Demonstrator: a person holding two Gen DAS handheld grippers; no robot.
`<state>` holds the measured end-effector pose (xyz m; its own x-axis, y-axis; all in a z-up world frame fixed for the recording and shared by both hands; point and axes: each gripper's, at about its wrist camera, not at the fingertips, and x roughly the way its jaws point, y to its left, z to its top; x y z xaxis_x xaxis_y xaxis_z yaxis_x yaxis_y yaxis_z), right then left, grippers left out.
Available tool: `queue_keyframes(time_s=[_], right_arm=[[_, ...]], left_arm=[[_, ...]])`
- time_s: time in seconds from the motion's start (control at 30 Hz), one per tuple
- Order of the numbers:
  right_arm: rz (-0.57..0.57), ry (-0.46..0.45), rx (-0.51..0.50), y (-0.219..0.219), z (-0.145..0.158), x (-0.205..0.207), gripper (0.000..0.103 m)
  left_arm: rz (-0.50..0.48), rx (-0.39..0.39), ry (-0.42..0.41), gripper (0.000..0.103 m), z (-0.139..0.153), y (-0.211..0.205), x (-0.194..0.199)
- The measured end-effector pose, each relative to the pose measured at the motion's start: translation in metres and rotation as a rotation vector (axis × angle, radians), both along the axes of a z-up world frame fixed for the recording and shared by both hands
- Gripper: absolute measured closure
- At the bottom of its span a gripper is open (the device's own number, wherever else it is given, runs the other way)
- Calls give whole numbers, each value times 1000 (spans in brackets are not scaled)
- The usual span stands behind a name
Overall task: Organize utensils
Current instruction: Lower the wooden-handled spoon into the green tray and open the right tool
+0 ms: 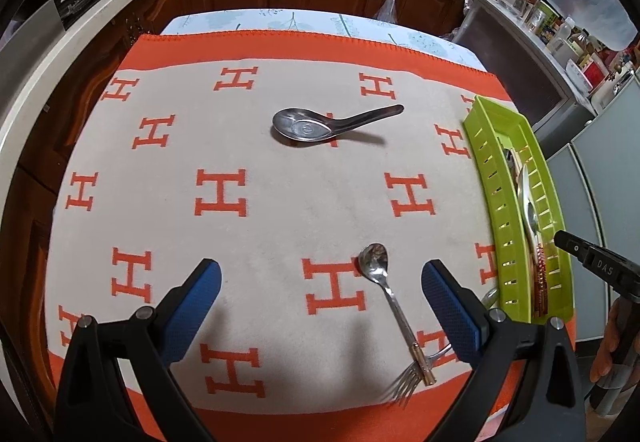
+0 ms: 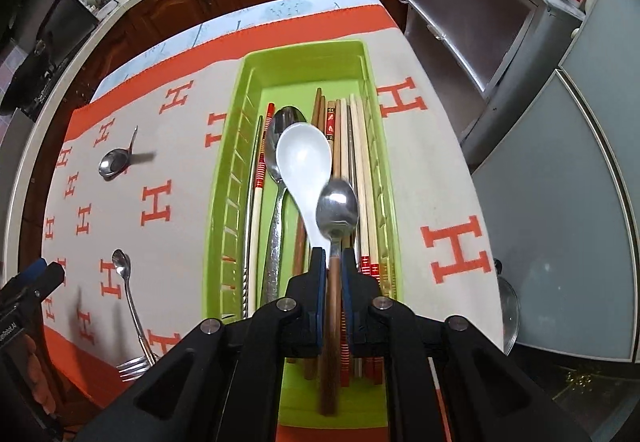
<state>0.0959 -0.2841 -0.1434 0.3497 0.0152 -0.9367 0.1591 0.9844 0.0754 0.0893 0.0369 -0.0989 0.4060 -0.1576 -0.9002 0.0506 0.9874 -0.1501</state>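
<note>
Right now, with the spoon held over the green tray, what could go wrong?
The right gripper pinches the wooden-handled spoon by its thin handle only, so it may swing or slip. Dropped, it may land crooked on the white spoon in the green tray, which is already crowded with chopsticks.

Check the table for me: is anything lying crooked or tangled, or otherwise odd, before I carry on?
One thing: near the front edge of the cloth, the slim spoon lies with its handle end crossed over the fork, so they overlap instead of lying apart. The steel soup spoon lies alone. Inside the green tray nothing looks spilled or damaged.
</note>
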Motion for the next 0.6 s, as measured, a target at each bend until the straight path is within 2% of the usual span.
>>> queue_keyframes(time_s=[0.13, 0.2, 0.43, 0.6], right_arm=[[-8, -31, 23, 4, 9, 0, 86], [-2, -52, 29, 8, 17, -1, 85], [43, -122, 70, 28, 48, -8, 85], [68, -168, 113, 41, 64, -11, 84]], left_arm=[[0, -37, 9, 4, 1, 2, 3], [3, -74, 22, 4, 2, 3, 7], [55, -275, 78, 4, 10, 7, 40], [151, -407, 131, 4, 3, 9, 79]])
